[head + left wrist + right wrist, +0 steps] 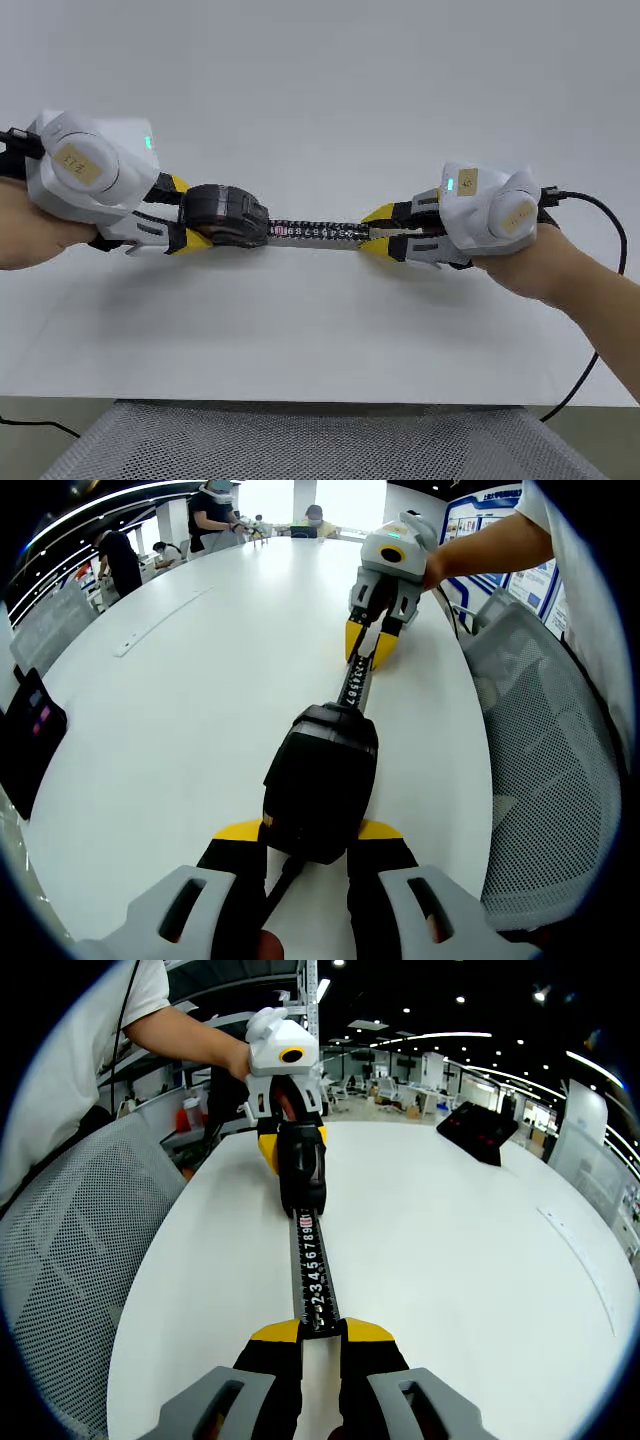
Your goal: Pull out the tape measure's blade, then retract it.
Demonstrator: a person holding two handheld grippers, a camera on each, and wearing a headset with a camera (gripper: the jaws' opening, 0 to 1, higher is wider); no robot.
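A black tape measure case (225,215) sits between the yellow-tipped fingers of my left gripper (190,213), which is shut on it just above the white table (320,320). Its dark numbered blade (318,231) runs a short way right to my right gripper (376,231), shut on the blade's end. From the left gripper view the case (320,780) is close up, with the blade (355,685) leading to the right gripper (368,645). The right gripper view looks along the blade (312,1275) to the case (301,1170) and the left gripper (283,1145); its own gripper (320,1332) pinches the blade.
A grey mesh chair back (310,440) stands at the table's near edge. A black cable (600,300) trails off the right gripper. A dark device (478,1120) lies on the far table side. People (215,510) stand at the table's distant end.
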